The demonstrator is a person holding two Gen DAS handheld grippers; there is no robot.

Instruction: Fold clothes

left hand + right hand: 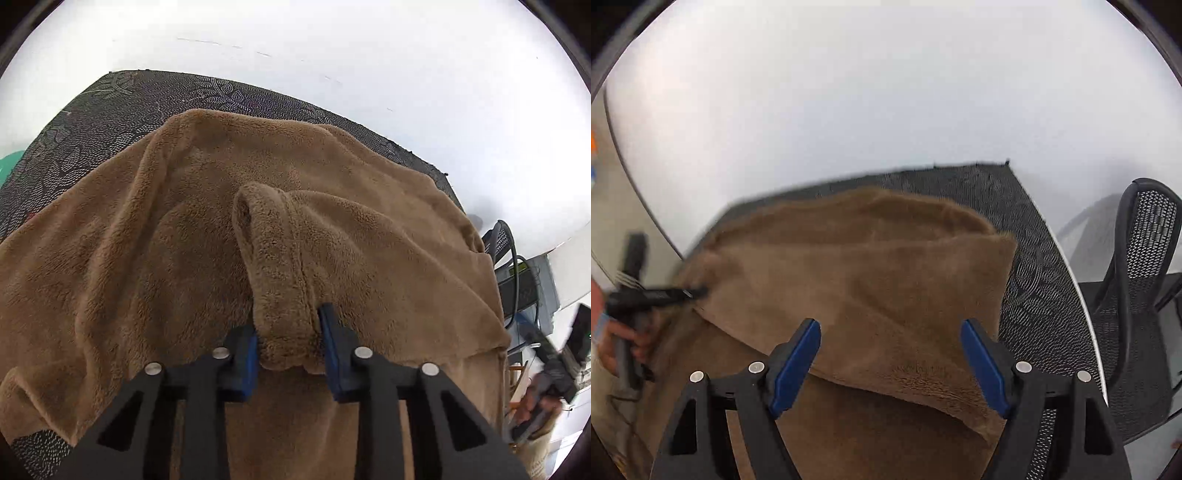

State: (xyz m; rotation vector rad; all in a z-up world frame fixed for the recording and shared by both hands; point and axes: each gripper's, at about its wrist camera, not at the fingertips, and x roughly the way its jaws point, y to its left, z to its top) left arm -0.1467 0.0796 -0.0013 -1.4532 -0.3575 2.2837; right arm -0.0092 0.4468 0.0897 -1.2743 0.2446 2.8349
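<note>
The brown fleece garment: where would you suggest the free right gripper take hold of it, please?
On the brown fleece garment, take the folded edge near its right corner, coming from the table's near side; that edge lies raised and exposed just ahead of the open right gripper.

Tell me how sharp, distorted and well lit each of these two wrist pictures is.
Left wrist view: sharp, the pile of the brown garment reads clearly where the left gripper pinches a fold; white table nearly blown out; strong fisheye bending, dark corners. Right wrist view: smeared by motion, garment edges and dark mat streaky, though the right gripper, jaws open, stays crisp; light flat, shadows faint.
</note>
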